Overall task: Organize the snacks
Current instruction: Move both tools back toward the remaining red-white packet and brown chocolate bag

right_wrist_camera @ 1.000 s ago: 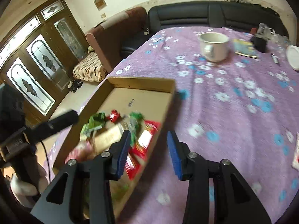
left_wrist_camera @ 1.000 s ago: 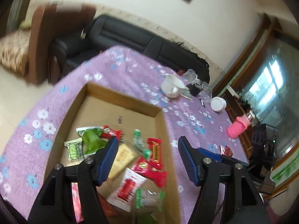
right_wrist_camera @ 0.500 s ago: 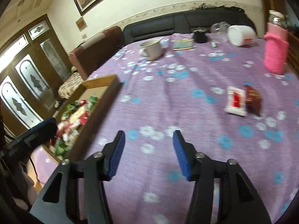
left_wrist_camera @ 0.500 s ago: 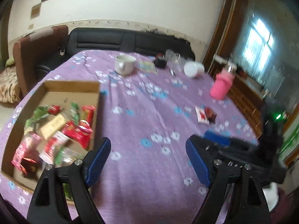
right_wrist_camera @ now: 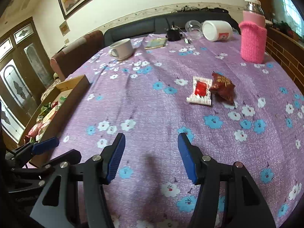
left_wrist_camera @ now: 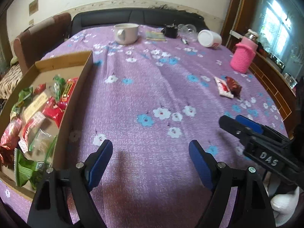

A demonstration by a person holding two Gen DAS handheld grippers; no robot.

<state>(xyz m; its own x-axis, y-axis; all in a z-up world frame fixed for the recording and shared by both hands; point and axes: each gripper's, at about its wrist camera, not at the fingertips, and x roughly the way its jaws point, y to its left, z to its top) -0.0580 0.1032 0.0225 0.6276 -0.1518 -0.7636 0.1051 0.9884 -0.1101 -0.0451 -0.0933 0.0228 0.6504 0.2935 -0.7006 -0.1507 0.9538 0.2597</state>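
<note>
1. Our right tool (right_wrist_camera: 151,156) is spread wide and empty; our left tool (left_wrist_camera: 150,163) is likewise spread and empty.
2. The white-and-red packet (right_wrist_camera: 200,92) and dark red packet (right_wrist_camera: 223,88), touching, lie ahead and right of our right tool, the nearer one.
3. The cardboard box (left_wrist_camera: 75,102) sits far left.

Daylight came from the window (left_wrist_camera: 275,24) at right, blown out with glare; room was evenly bright. Soft shadows lay on the cloth (right_wrist_camera: 152,163) between the fingers. Fisheye bent the edges, corners black. Slight blur on the box (left_wrist_camera: 76,98)
</note>
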